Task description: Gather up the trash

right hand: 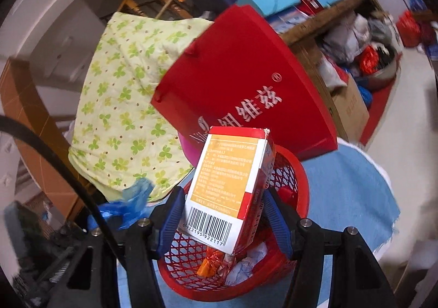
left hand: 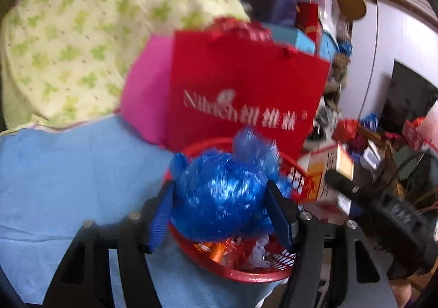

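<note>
Right up against the lens, your left tongs [left hand: 221, 198] are clamped around a crumpled blue plastic bag [left hand: 219, 193], blue pads pressed in on both sides of it, hanging just over the red mesh basket [left hand: 246, 272]. Your right tongs [right hand: 221, 214] grip a red, orange and white carton [right hand: 230, 184] by its sides, tilted over that same basket [right hand: 295, 190] from the other side. No earlier shot to compare, so that's all you get on the jaws.

Writing-wise: the carton's back panel is dense small print too fine to read, with a barcode at the lower end whose digits look like 6922195 922117. Behind the basket stands a red paper gift bag [right hand: 246, 83] with white lettering, Chinese characters plus a ® mark; the Latin word in the left view is blurred, something like "Nutrich", can't swear to it.

Inside the basket you've already got an orange wrapper [right hand: 208, 267] and some crumpled white paper [right hand: 254, 253].

It all sits on a light blue cloth [left hand: 68, 171], with a pale green clover-print fabric [right hand: 123, 116] heaped behind and something pink [left hand: 147, 94] beside the gift bag. The room is packed: stacked boxes, a cardboard box [right hand: 350, 105] and more bagged stuff along the white wall.
</note>
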